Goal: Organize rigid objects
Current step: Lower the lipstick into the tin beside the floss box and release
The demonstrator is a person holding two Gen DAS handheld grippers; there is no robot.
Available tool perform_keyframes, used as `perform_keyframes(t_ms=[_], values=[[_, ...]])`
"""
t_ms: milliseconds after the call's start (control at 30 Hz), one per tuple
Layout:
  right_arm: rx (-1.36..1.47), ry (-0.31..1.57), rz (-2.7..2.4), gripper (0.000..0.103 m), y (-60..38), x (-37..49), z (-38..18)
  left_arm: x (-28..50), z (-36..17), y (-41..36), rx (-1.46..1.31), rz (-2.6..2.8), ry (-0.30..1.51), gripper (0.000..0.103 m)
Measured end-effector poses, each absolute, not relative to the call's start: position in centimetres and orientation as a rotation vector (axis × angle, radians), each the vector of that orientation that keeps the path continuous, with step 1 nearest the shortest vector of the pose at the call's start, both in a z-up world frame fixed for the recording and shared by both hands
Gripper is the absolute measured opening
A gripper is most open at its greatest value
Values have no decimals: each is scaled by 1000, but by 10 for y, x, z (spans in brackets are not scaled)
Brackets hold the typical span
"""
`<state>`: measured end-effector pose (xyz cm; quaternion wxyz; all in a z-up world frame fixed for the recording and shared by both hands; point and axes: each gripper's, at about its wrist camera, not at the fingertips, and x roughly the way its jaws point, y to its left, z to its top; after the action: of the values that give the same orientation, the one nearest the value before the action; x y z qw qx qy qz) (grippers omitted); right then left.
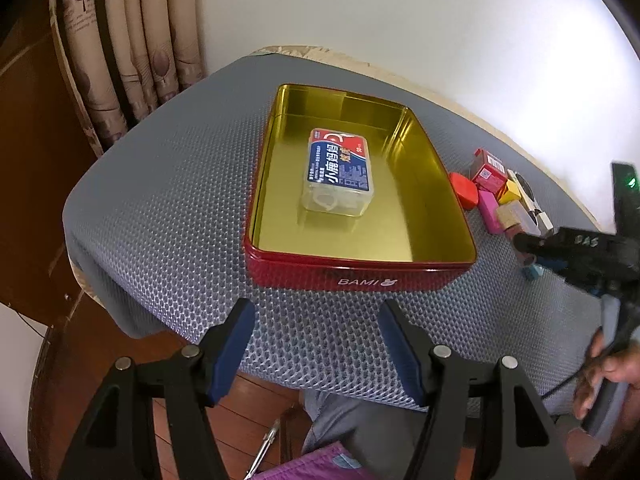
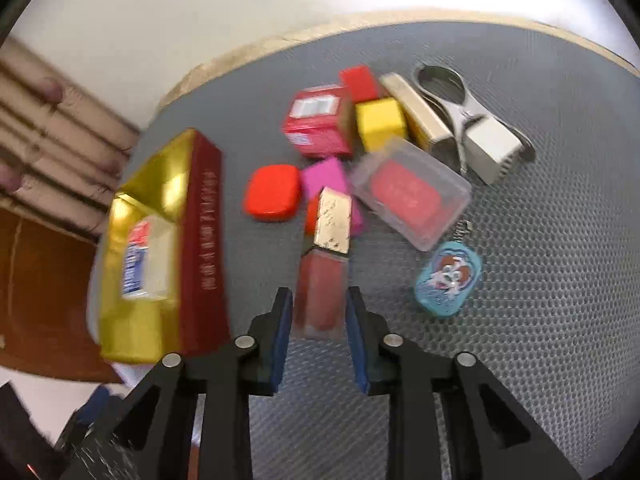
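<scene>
Gripping the pink lip-gloss tube [image 2: 320, 292] by its lower body, the right gripper [image 2: 318, 312] has its blue pads [image 2: 280, 336] pressed against both sides of the tube, whose gold cap [image 2: 333, 220] points away toward the pile. Just beyond the tube lie a magenta block [image 2: 324, 176] and a rounded red case [image 2: 273, 193]; right of the tube sit a blue cartoon tag [image 2: 448, 280] and a clear box with a red insert [image 2: 412, 196]. Farther from the tube are a yellow cube [image 2: 380, 122], a red carton [image 2: 318, 120] and metal clippers [image 2: 460, 108]. Left of the tube stands the red tin [image 1: 360, 276], gold inside, holding only a clear floss-pick box [image 1: 338, 172]. The left gripper [image 1: 316, 344] hangs spread and empty before the tin.
</scene>
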<state>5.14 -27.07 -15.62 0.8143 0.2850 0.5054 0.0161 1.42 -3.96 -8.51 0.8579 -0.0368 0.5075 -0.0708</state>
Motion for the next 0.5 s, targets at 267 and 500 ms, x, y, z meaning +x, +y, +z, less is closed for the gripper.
perform_keyframes(t_ms=[267,500], values=[[620,1024,238,19,-235,93,-95,15,-87,-40,-77,-138,1074,66],[567,1035,302,18,-196,153,-76,18,-92,-36,-112,-135,1100,66]])
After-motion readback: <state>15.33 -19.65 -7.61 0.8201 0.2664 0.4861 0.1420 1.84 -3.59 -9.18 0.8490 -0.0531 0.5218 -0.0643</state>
